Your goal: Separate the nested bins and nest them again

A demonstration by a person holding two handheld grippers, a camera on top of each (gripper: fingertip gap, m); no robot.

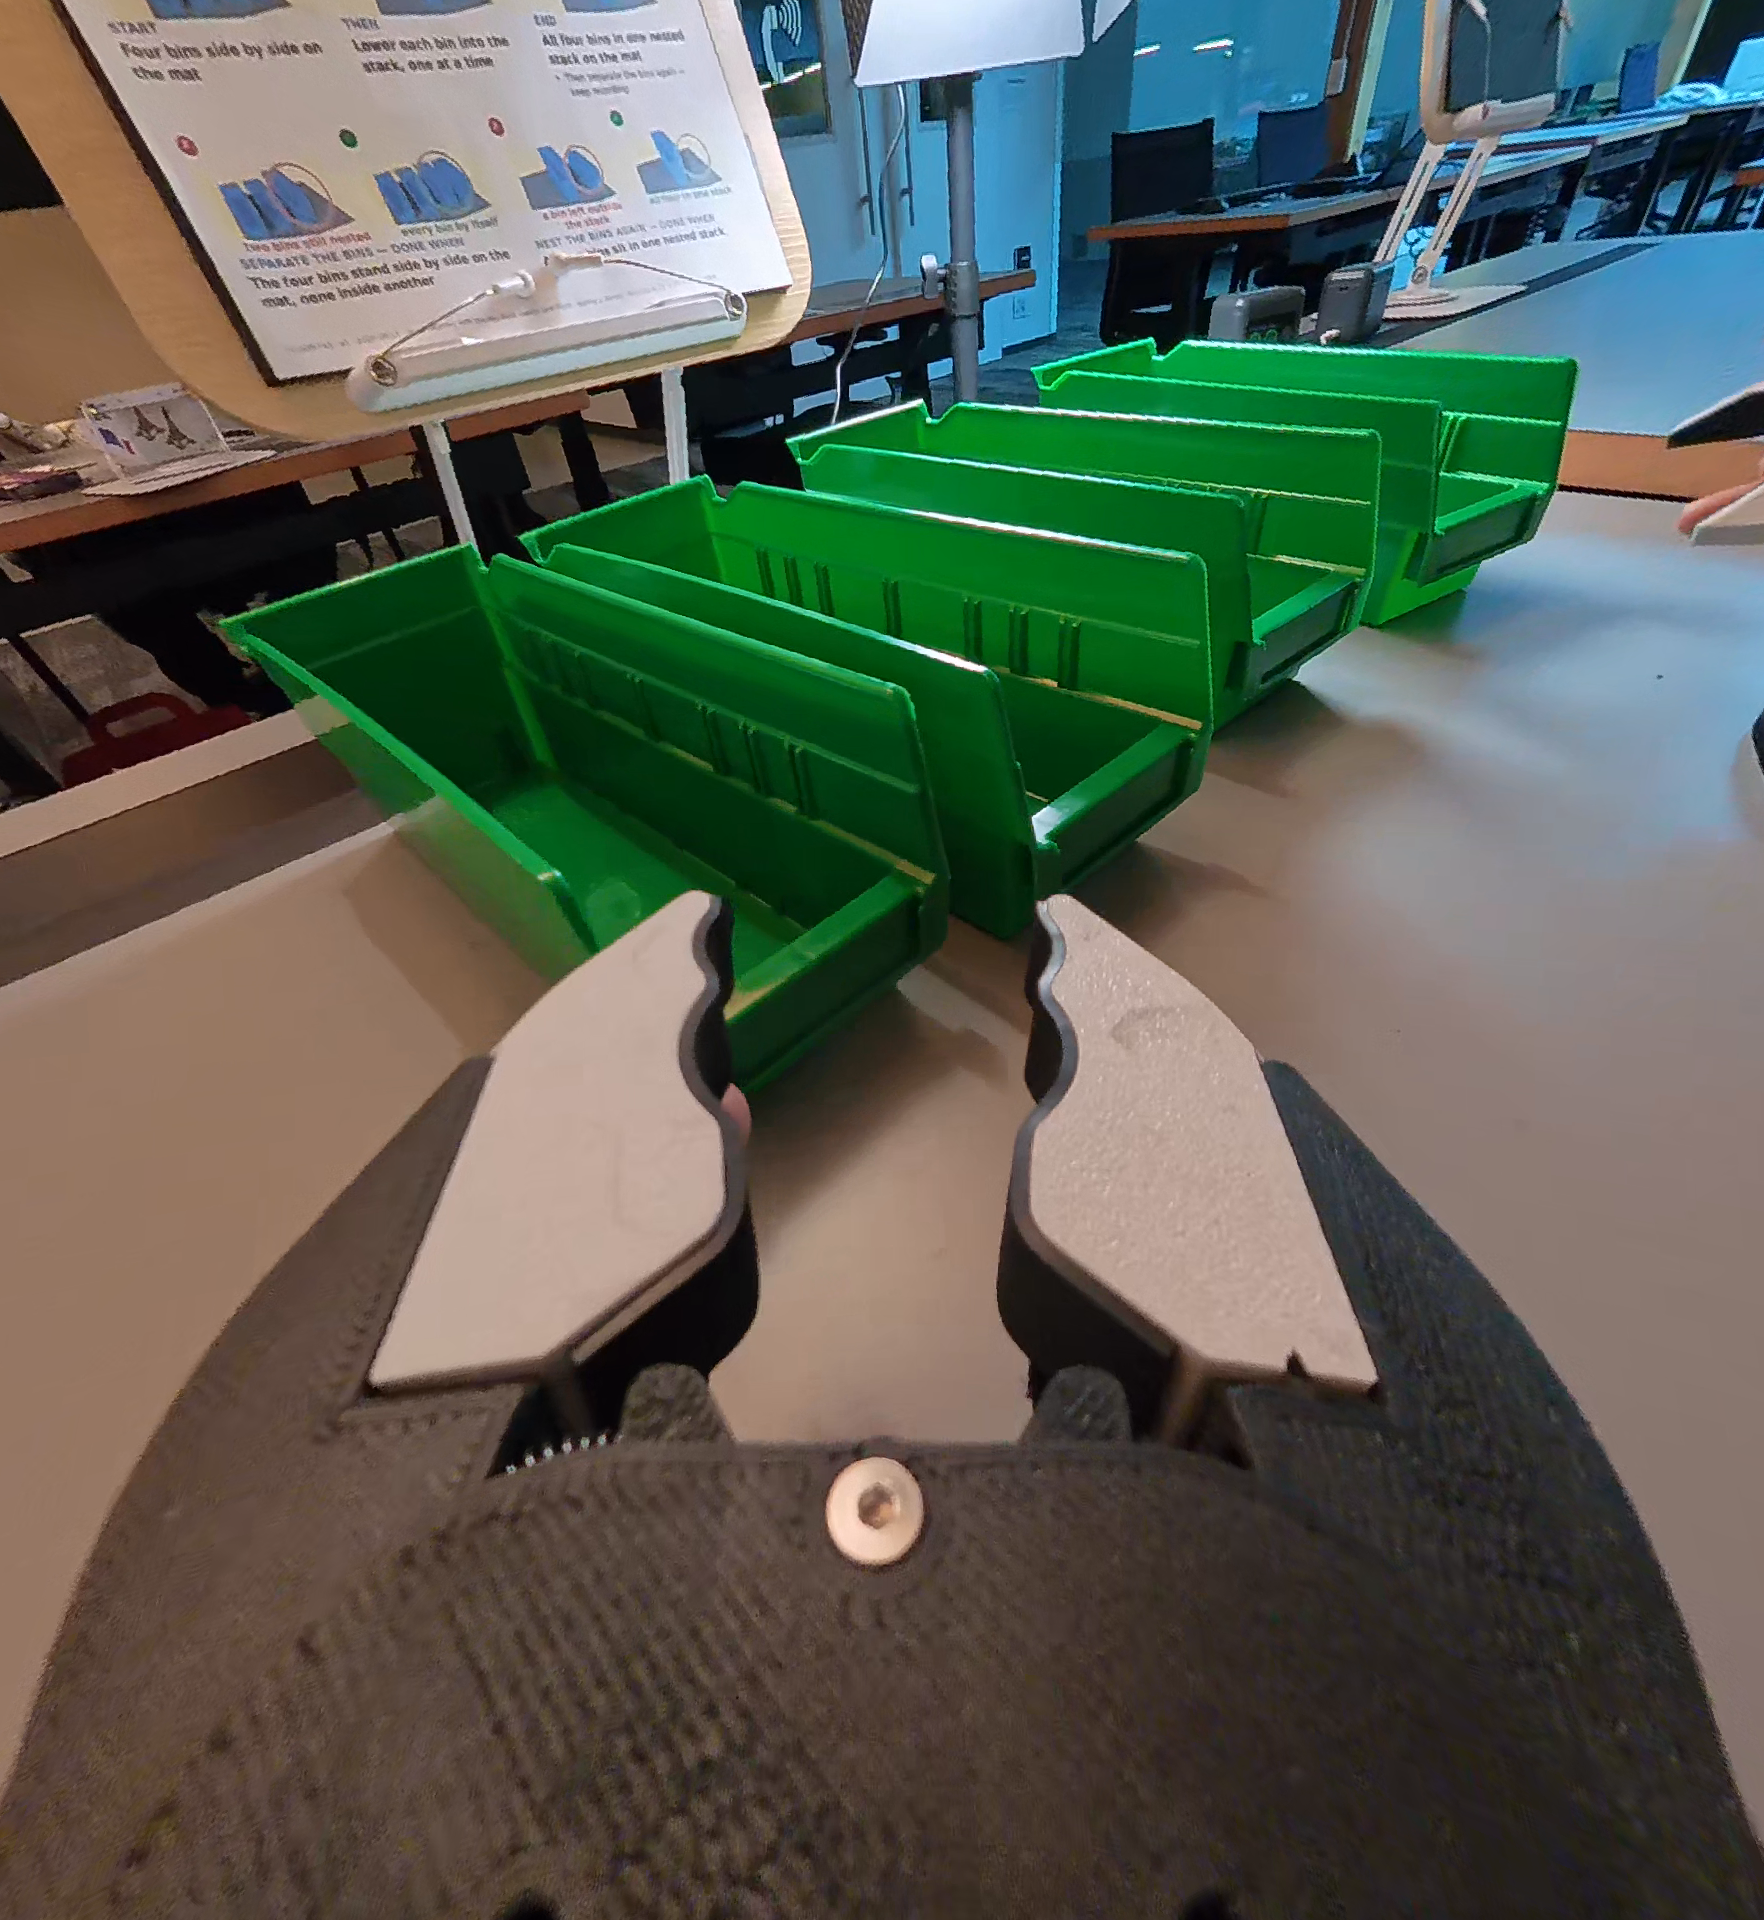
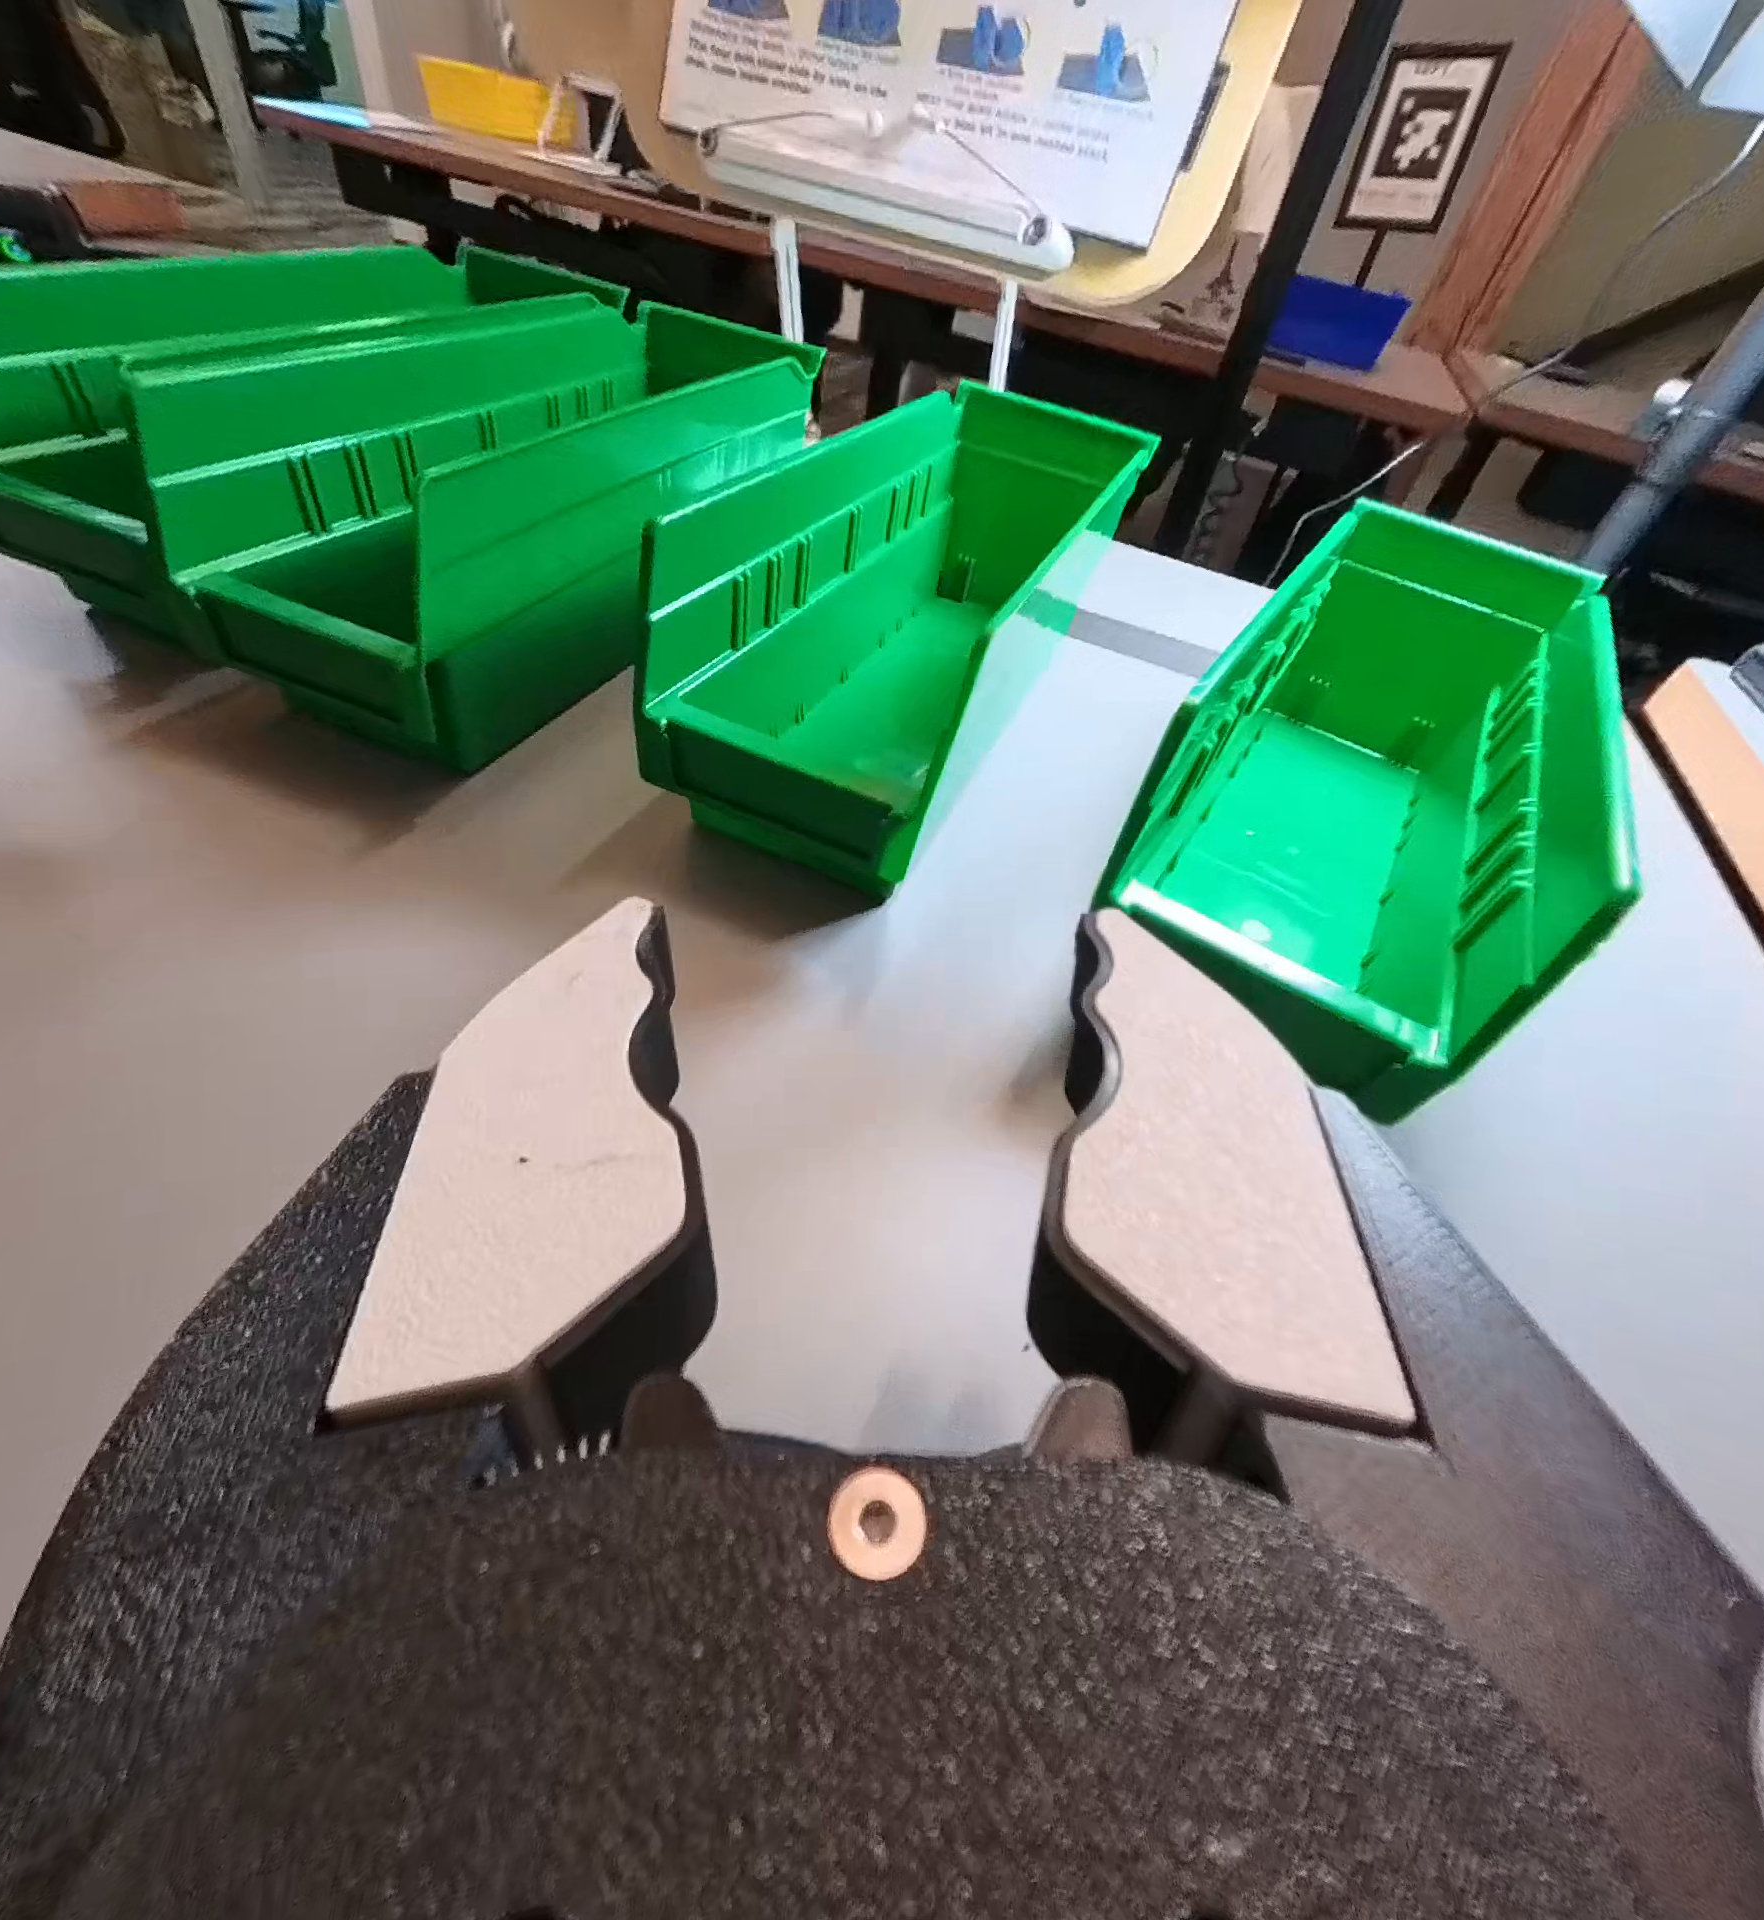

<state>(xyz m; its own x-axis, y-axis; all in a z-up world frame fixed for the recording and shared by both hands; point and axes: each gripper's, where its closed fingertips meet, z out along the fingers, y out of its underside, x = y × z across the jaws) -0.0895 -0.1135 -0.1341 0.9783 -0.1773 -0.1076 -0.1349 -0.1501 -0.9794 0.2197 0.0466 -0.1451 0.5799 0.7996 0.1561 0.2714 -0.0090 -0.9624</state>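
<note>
Left gripper and right gripper, jaws spread wide and holding nothing, face four empty green bins standing separately on the grey table.

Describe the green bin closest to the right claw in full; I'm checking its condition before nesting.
The green bin is glossy moulded plastic, long and open-topped, and empty. It has a low front lip, a taller back wall and ribbed slots along both inner side walls. No cracks show. It appears to rest on the grey table near its right edge, angled away from the neighbouring bin and apart from it. The open right claw sits just before its front corner; contact is unclear.
</note>
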